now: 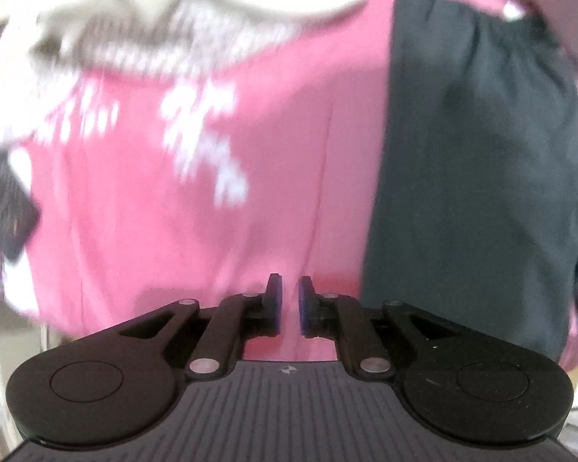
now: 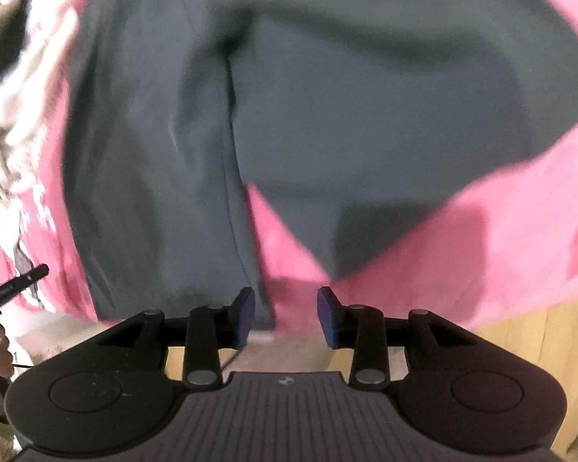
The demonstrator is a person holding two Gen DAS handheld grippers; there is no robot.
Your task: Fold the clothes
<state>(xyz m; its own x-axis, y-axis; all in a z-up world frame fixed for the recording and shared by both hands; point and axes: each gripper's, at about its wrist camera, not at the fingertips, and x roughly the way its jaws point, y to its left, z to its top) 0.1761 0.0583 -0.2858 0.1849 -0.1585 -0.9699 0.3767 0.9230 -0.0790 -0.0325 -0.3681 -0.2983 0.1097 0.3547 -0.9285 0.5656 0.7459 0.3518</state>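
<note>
two grippers over a dark cloth on a pink sheet

the black left gripper (image 1: 289, 306) has its blue pads almost pressed together, with a thin gap and nothing in it, over the pink printed sheet (image 1: 196, 208). the black right gripper (image 2: 286, 317) has its blue pads spread apart and empty, just at the near edge of the dark grey soft cloth garment (image 2: 327, 96). the garment lies spread on the pink sheet. farther off sits a blurry pile of cream fuzzy cloth (image 1: 142, 15).

left claw (image 1: 289, 304) nearly closed, right claw (image 2: 286, 316) parted
</note>
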